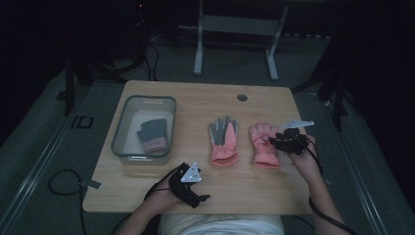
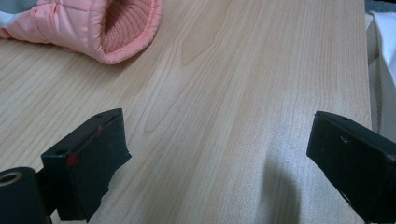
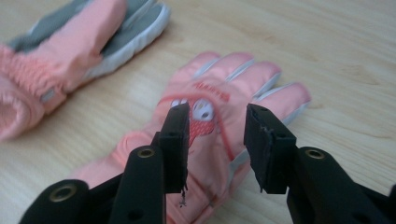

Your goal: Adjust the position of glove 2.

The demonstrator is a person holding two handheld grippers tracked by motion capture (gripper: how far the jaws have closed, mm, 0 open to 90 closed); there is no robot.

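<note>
- Right gripper (image 3: 215, 140) above the pink glove (image 3: 219, 135) lying flat on the table (image 1: 205, 98), jaws partly apart, gripping nothing.
- Left gripper (image 2: 219, 163) wide open, empty, near the table edge.
- Risk: pinching only thin fabric, glove slipping free.

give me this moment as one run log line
right gripper: open above pink glove, nothing held | left gripper: open over bare table | second glove: beside it | bin: holds grey glove

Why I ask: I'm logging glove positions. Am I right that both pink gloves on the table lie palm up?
Not quite. The left glove lies palm up, grey showing, but the right glove under the right tool lies back up, its printed patch visible in the right gripper view.
</note>
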